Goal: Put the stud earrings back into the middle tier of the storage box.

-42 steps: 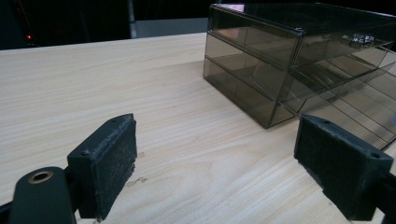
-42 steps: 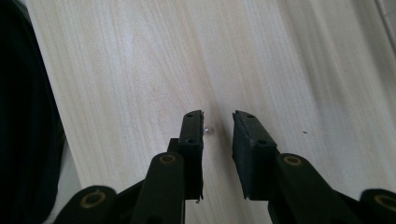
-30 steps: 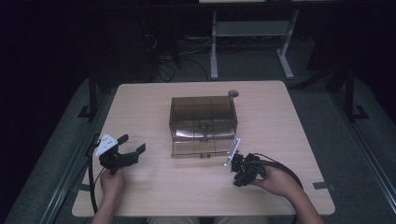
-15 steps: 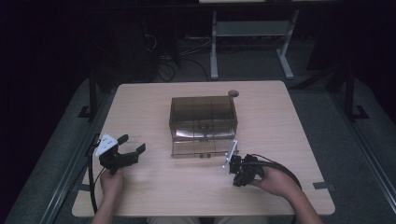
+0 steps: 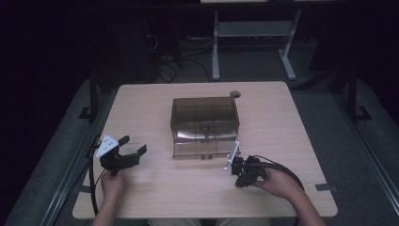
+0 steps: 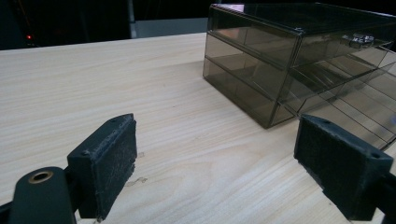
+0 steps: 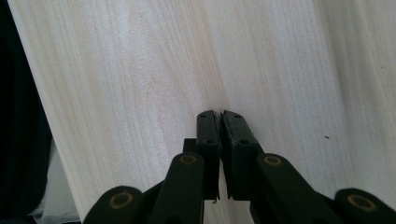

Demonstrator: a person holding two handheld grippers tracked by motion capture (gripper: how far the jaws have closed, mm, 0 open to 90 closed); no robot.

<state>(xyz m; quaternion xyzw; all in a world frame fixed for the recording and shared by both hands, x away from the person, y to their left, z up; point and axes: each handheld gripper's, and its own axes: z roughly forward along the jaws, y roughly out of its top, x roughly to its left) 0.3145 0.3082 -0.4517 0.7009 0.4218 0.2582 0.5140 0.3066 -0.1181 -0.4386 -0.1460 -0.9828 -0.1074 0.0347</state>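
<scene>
Smoky clear drawer box (image 5: pixel 204 125) mid-table, bottom drawer (image 5: pixel 203 149) pulled out

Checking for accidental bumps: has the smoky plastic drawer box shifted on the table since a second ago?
No. The drawer box sits where it did, just short of the round grommet at the table's far edge.

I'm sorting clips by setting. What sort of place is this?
Probably a lab or workshop set up for recording: one light wooden table stands in a dark room, with cables on the floor, a metal stand behind, and only a smoky plastic drawer box on it.
</scene>
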